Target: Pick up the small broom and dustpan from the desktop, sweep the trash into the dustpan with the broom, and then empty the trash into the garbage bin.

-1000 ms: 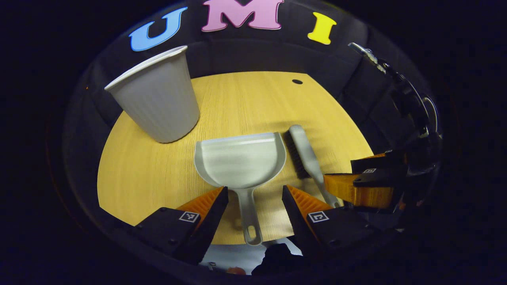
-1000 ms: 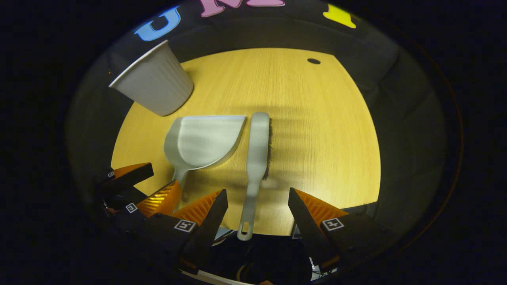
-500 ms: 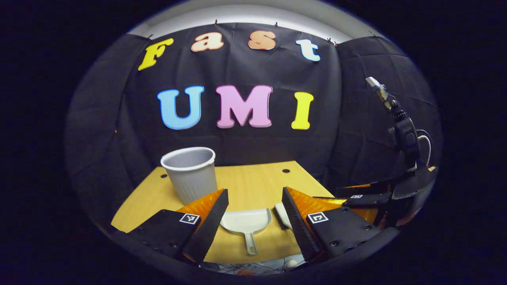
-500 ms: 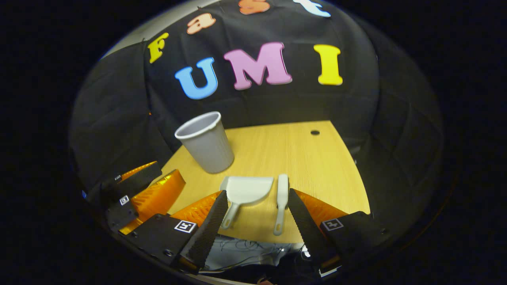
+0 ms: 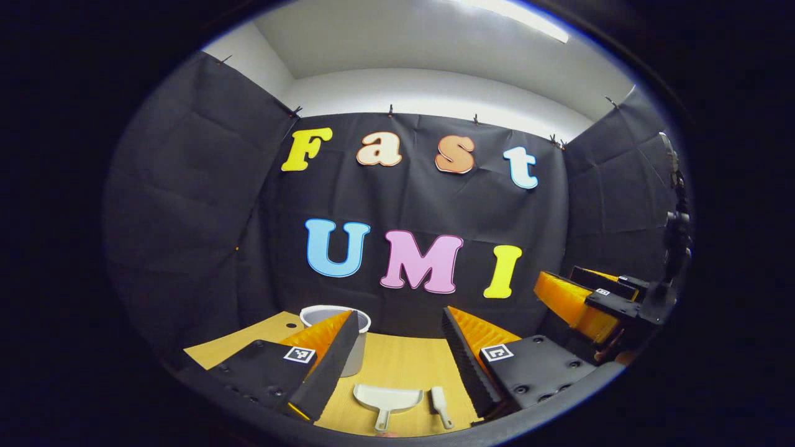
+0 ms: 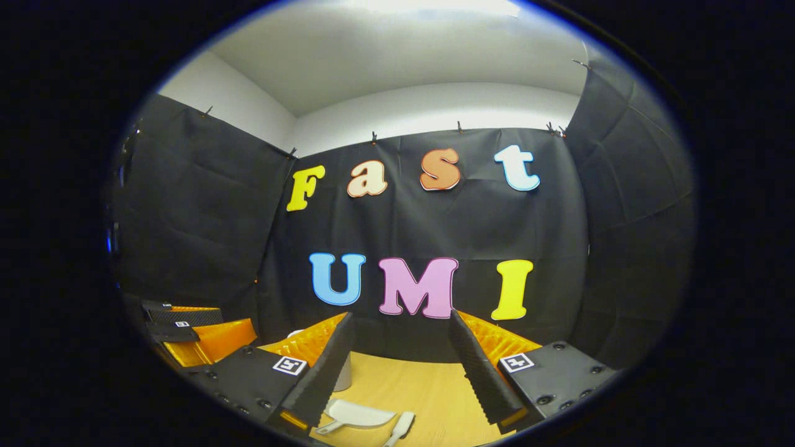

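Stage: we judge nothing is picked up yet; both tools lie flat on the worktop (image 5: 397, 366).
Left gripper (image 5: 397, 347): our jaws stand wide and empty, raised above the near edge and looking level at the booth wall.
Right gripper (image 6: 400, 354): jaws likewise wide and empty, at about the same height; in the left gripper view we see it off to the right (image 5: 581, 298).
Dustpan (image 5: 386, 397): low between the left jaws, well below them, pan mouth to the far side, handle pointing near toward us.
Broom (image 5: 441, 406): just right of the dustpan, close beside it; we cannot tell whether they touch. Its long axis runs near to far, handle end near.
Same pair from the right: dustpan (image 6: 354, 415) sits under the left finger, broom (image 6: 400, 427) below the gap, tilted a little.
Bin (image 5: 354, 338): far left on the worktop, partly behind the left finger, well beyond the dustpan.
Key relation: we judge each tool lies down and ahead of its own gripper, dustpan for the left, broom for the right, so the coming move calls for pitching down and descending onto the near handles.
Trash: we cannot make any out on the worktop.
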A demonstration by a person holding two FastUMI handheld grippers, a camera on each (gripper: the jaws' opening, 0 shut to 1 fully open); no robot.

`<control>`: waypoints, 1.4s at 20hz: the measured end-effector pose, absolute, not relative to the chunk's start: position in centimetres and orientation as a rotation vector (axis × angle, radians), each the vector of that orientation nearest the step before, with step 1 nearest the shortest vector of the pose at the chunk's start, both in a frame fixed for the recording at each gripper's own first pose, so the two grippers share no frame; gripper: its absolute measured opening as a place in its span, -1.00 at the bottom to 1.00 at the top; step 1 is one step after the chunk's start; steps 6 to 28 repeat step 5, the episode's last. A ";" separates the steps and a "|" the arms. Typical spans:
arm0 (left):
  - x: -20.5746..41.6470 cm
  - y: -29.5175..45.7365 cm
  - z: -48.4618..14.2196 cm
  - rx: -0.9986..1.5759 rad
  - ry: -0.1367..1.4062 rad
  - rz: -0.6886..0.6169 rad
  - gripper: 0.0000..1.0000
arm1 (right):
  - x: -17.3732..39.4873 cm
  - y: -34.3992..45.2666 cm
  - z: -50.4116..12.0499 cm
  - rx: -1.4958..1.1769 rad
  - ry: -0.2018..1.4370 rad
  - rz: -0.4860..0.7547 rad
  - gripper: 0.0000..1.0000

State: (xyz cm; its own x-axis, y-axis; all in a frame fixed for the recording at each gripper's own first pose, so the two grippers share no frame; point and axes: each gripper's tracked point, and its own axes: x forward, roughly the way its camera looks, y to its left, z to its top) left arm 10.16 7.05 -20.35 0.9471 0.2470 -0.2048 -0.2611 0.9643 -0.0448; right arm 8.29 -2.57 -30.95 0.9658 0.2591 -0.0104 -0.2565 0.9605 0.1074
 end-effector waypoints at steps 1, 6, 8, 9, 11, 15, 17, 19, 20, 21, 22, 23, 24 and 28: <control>9.5 6.8 -20.2 -0.062 0.206 0.288 0.59 | 8.5 -2.6 -31.2 0.114 0.048 0.267 0.92; 8.3 3.1 -20.0 -0.024 0.191 0.312 0.58 | 8.7 -3.5 -31.0 0.109 0.027 0.281 0.80; 8.3 3.1 -20.0 -0.024 0.191 0.312 0.58 | 8.7 -3.5 -31.0 0.109 0.027 0.281 0.80; 8.3 3.1 -20.0 -0.024 0.191 0.312 0.58 | 8.7 -3.5 -31.0 0.109 0.027 0.281 0.80; 8.3 3.1 -20.0 -0.024 0.191 0.312 0.58 | 8.7 -3.5 -31.0 0.109 0.027 0.281 0.80; 8.3 3.1 -20.0 -0.024 0.191 0.312 0.58 | 8.7 -3.5 -31.0 0.109 0.027 0.281 0.80; 8.3 3.1 -20.0 -0.024 0.191 0.312 0.58 | 8.7 -3.5 -31.0 0.109 0.027 0.281 0.80; 8.3 3.1 -20.0 -0.024 0.191 0.312 0.58 | 8.7 -3.5 -31.0 0.109 0.027 0.281 0.80; 8.3 3.1 -20.0 -0.024 0.191 0.312 0.58 | 8.7 -3.5 -31.0 0.109 0.027 0.281 0.80; 8.3 3.1 -20.0 -0.024 0.191 0.312 0.58 | 8.7 -3.5 -31.0 0.109 0.027 0.281 0.80; 8.3 3.1 -20.0 -0.024 0.191 0.312 0.58 | 8.7 -3.5 -31.0 0.109 0.027 0.281 0.80; 8.3 3.1 -20.0 -0.024 0.191 0.312 0.58 | 8.7 -3.5 -31.0 0.109 0.027 0.281 0.80; 8.3 3.1 -20.0 -0.024 0.191 0.312 0.58 | 8.7 -3.5 -31.0 0.109 0.027 0.281 0.80; 8.3 3.1 -20.0 -0.024 0.191 0.312 0.58 | 8.7 -3.5 -31.0 0.109 0.027 0.281 0.80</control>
